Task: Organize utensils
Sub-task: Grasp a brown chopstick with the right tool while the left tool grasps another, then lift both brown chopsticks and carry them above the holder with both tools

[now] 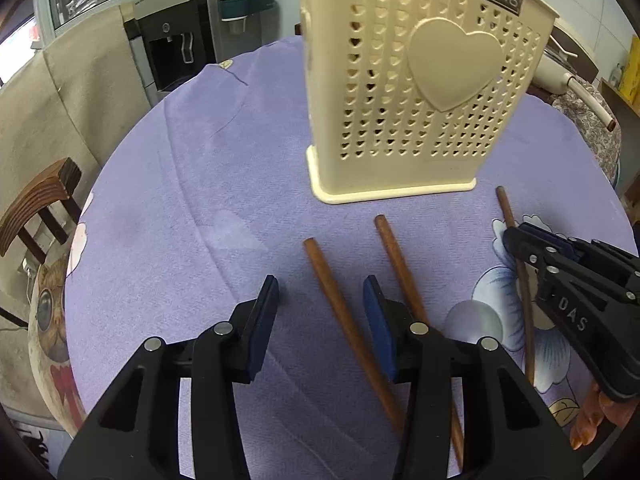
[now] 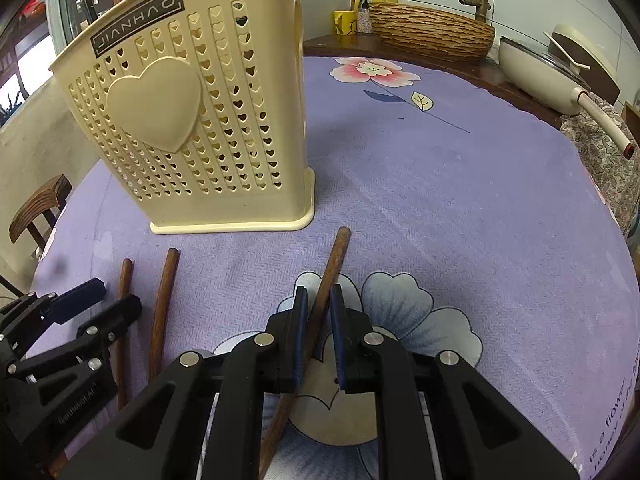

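On the purple floral tablecloth | right gripper clenched on a chopstick | left gripper released, straddling another chopstick | cream holder just beyond | cloth bare to the right

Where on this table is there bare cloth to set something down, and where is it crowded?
Free: the purple cloth right of the cream holder, out to the pan; also the cloth left of the holder toward the wooden chair. Crowded: in front of the holder, three chopsticks lie between the left tool and right tool.
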`<state>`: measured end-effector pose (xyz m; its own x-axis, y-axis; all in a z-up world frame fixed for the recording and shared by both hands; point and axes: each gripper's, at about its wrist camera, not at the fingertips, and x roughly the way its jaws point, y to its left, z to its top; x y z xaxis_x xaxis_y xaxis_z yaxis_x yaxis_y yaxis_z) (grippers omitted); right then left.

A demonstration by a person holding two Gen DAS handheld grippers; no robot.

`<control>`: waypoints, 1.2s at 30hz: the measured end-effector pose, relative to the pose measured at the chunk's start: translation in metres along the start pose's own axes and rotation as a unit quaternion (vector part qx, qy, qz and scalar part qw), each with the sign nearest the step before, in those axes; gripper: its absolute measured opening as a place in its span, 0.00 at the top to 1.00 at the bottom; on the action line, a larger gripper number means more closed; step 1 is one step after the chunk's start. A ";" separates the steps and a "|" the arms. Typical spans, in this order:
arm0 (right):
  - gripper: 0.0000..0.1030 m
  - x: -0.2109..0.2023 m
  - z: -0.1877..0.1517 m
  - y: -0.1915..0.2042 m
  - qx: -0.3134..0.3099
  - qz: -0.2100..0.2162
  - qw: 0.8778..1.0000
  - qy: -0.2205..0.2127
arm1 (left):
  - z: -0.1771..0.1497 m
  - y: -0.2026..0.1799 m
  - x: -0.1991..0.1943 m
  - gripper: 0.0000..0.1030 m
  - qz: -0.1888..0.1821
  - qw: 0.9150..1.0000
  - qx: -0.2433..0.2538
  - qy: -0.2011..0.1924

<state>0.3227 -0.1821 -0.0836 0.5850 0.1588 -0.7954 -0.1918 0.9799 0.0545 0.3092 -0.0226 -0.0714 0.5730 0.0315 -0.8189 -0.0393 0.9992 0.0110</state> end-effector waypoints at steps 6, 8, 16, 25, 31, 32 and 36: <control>0.89 0.004 0.005 0.000 0.017 -0.006 1.000 0.001 | 0.000 -0.004 -0.002 0.63 -0.002 1.000 -0.003 0.001; 0.90 0.005 0.005 -0.001 0.030 -0.005 1.000 -0.002 | -0.001 -0.004 -0.003 0.72 -0.002 1.000 -0.004 0.000; 0.91 0.008 0.009 -0.016 0.083 0.027 0.996 -0.001 | 0.003 0.000 0.001 0.89 -0.016 1.000 -0.020 0.005; 0.91 0.011 0.012 -0.016 0.077 0.023 0.997 -0.004 | 0.010 0.010 0.008 0.92 -0.032 0.999 -0.028 0.012; 0.92 0.003 0.008 -0.018 0.090 0.039 0.995 -0.020 | 0.015 0.015 0.012 0.93 -0.050 0.998 -0.043 0.019; 0.92 0.000 0.008 -0.019 0.091 0.039 0.995 -0.026 | 0.015 0.017 0.012 0.93 -0.054 0.997 -0.047 0.021; 0.92 -0.014 0.011 -0.021 0.097 0.049 0.993 -0.049 | 0.019 0.019 0.009 0.93 -0.052 0.997 -0.052 0.008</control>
<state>0.3274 -0.2032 -0.0673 0.6466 0.2560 -0.7186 -0.1019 0.9625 0.2513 0.3290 -0.0029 -0.0673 0.5662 -0.0741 -0.8209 -0.0653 0.9888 -0.1343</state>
